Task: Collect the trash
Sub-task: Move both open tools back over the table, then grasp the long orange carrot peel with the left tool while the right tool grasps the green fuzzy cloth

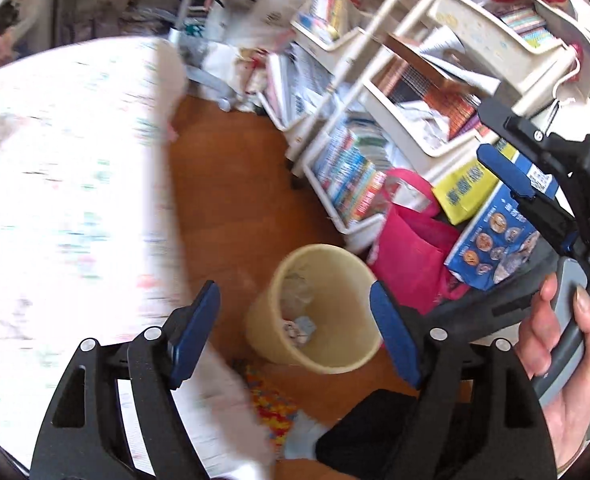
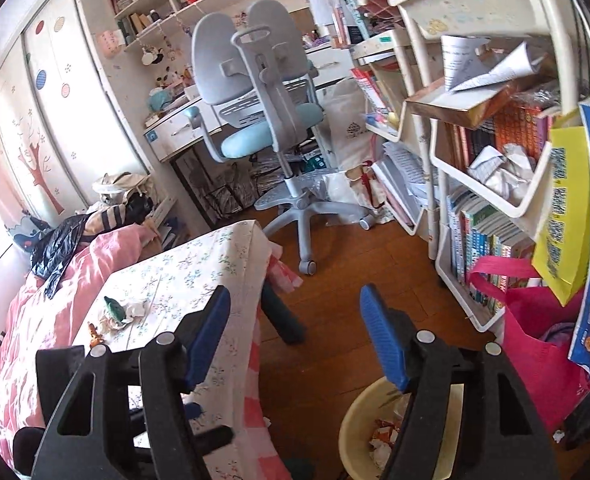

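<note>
The left hand-held gripper (image 1: 295, 332) hangs over the floor with its blue pads spread wide and nothing between them, pointing down at the cream waste bin (image 1: 315, 308), whose mouth sits just beyond the fingertips. Paper scraps lie in the bottom of the bin. The right hand-held gripper (image 2: 295, 336) is likewise released and empty, its jaws parted; in the left wrist view it shows at the right edge, held in the person's hand (image 1: 567, 356). The bin lies low in its own view too, partly behind its right finger. Further out, on the floral-covered surface (image 2: 199, 264) to the left, crumpled white tissue and a small green item (image 2: 121, 312) wait near its far side, with what may be a little orange scrap beside them, though that one is too small to tell. A pink bag (image 2: 535, 344), shelves of books and a grey chair (image 2: 271, 120) stand beyond. The step in hand looks like the drop into the bin, with both grippers now free. The next move calls for swinging one gripper back over the surface, lowering its open pads around the tissue pile, and closing gently enough to gather the loose paper.
</note>
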A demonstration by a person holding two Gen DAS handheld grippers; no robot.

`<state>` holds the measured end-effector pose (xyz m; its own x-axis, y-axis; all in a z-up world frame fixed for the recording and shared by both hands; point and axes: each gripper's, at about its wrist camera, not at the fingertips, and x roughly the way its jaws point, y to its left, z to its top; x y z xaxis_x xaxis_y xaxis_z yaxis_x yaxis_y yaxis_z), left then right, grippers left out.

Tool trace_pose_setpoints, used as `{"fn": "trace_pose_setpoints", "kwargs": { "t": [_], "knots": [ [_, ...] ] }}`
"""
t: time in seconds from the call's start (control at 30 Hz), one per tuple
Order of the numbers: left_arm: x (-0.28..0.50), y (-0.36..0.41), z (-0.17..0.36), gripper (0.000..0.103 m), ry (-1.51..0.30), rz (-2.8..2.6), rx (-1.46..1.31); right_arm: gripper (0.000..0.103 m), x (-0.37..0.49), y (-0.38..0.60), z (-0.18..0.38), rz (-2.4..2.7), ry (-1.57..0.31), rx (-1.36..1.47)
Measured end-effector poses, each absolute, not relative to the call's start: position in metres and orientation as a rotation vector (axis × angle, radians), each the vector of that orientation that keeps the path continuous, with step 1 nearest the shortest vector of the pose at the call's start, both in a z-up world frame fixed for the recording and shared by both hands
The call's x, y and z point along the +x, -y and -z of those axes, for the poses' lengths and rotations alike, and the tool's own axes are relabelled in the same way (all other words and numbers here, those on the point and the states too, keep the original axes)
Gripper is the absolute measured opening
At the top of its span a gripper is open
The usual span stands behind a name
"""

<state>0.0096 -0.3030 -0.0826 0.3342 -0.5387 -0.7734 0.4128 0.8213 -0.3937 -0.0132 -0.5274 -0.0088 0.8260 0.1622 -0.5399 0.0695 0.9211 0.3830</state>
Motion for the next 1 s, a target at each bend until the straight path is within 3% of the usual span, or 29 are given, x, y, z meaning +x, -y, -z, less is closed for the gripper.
{"fn": "trace_pose_setpoints", "kwargs": {
  "t": [0.53,1.0],
  "knots": [
    [0.03,0.125,0.066,0.084,-0.968,0.312,-0.185,0.07,0.018,0.424,-0.005,-0.227,-0.637,0.234],
    [0.032,0.057,0.075,0.084,-0.953,0.163,-0.286,0.071,0.043,0.334,0.009,-0.338,-0.712,0.109]
  ]
}}
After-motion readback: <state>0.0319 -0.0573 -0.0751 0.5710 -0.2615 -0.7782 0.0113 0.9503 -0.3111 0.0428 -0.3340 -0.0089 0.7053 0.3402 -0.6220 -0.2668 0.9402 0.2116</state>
